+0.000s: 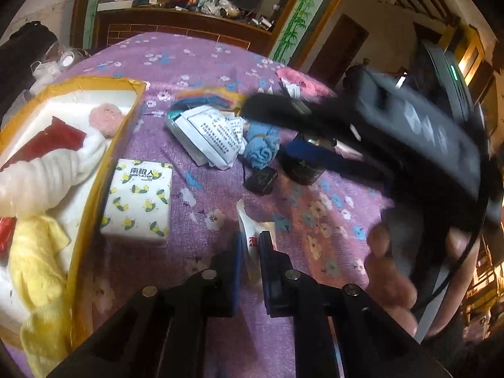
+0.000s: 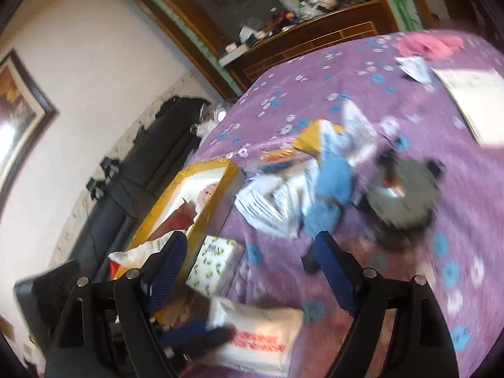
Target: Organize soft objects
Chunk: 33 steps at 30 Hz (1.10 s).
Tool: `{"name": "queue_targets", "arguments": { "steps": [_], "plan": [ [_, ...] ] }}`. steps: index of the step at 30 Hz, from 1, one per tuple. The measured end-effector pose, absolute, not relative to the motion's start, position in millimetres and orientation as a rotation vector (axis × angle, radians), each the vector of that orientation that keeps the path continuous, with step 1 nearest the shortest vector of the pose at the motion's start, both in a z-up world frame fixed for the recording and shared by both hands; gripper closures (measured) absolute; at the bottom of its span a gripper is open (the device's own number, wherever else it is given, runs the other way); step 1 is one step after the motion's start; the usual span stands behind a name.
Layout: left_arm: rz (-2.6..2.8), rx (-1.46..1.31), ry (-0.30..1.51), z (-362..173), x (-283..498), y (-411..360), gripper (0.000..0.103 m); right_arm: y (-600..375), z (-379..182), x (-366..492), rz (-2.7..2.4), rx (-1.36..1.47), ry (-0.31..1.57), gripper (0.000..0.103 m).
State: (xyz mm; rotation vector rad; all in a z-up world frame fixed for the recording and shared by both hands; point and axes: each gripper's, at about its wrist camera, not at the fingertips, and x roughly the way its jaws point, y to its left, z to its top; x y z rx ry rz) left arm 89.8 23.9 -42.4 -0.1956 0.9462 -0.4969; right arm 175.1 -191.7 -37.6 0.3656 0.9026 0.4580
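The left claw (image 1: 250, 252) is clamped on a thin white packet (image 1: 252, 236) with red letters, low over the purple bed cover (image 1: 204, 63). Only the packet's edge sits between the blue pads, so it looks like a weak hold. The packet could slip out and drop on the way to the box.

The right claw (image 2: 252, 271) has its two fingers wide apart, with nothing between them. In the left wrist view it hangs as a dark blur on the right, close to the left claw. The two could bump if they go for the same spot.

The yellow-rimmed box (image 1: 126, 132) is on the left. A pink puff (image 1: 105, 118), a white cloth (image 1: 53, 170) and a yellow towel (image 1: 37, 252) already lie in it. The towel hangs over the near rim and could get dragged out.

A tissue pack (image 1: 141, 201) with lemon prints sits just beside the box. Farther off, a blue towel (image 1: 263, 148) lies against crumpled papers (image 1: 214, 138), so a grab there could catch paper too. A pink cloth (image 1: 299, 82) lies at the far right.
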Motion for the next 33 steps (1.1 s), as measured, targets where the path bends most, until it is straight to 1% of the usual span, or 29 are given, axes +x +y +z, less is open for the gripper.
{"name": "queue_targets", "arguments": {
  "steps": [2, 3, 5, 7, 8, 10, 11, 12, 13, 14, 15, 20, 28, 33],
  "plan": [
    [-0.526, -0.205, 0.920, -39.2, 89.6, 30.3, 0.098, -180.3, -38.7, 190.7, 0.468, 0.342, 0.940, 0.022],
    [-0.525, -0.207, 0.903, -36.7, 87.5, 36.3, 0.098, -175.6, -40.2, 197.5, 0.470, 0.328, 0.958, 0.025],
    [-0.533, -0.252, 0.903, -34.7, 87.2, 50.5, 0.099, -164.3, -46.2, 212.6, 0.442, 0.281, 1.002, 0.026],
    [-0.550, -0.325, 0.925, -33.4, 89.1, 67.1, 0.099, -157.0, -54.5, 222.8, 0.395, 0.233, 1.039, 0.033],
    [-0.556, -0.357, 0.924, -31.3, 88.2, 75.8, 0.099, -151.4, -57.7, 225.6, 0.350, 0.187, 1.044, 0.041],
    [-0.582, -0.428, 0.916, -25.2, 84.9, 92.2, 0.099, -140.5, -63.6, 227.0, 0.319, 0.127, 1.047, 0.044],
    [-0.584, -0.443, 0.902, -21.2, 82.8, 98.4, 0.099, -136.8, -65.7, 226.0, 0.299, 0.099, 1.038, 0.048],
    [-0.582, -0.447, 0.890, -18.3, 81.2, 102.2, 0.099, -136.1, -68.2, 226.0, 0.286, 0.078, 1.035, 0.056],
    [-0.577, -0.451, 0.882, -16.0, 80.7, 106.0, 0.099, -135.3, -68.7, 224.1, 0.270, 0.070, 1.025, 0.058],
    [-0.572, -0.465, 0.881, -14.4, 80.2, 110.9, 0.099, -136.5, -67.4, 221.9, 0.269, 0.071, 1.020, 0.079],
    [-0.575, -0.478, 0.880, -13.2, 79.6, 114.0, 0.099, -137.1, -65.5, 219.5, 0.280, 0.079, 1.020, 0.082],
    [-0.568, -0.504, 0.842, 4.2, 66.6, 134.8, 0.099, -145.4, -45.3, 191.9, 0.307, 0.127, 0.965, 0.085],
    [-0.468, -0.557, 0.723, 40.0, 50.3, 201.1, 0.099, -139.6, -7.1, 138.0, 0.441, 0.263, 0.870, 0.085],
    [-0.381, -0.575, 0.693, 39.5, 78.9, 243.8, 0.099, -98.8, -10.3, 142.0, 0.483, 0.234, 0.913, 0.085]
  ]
}}
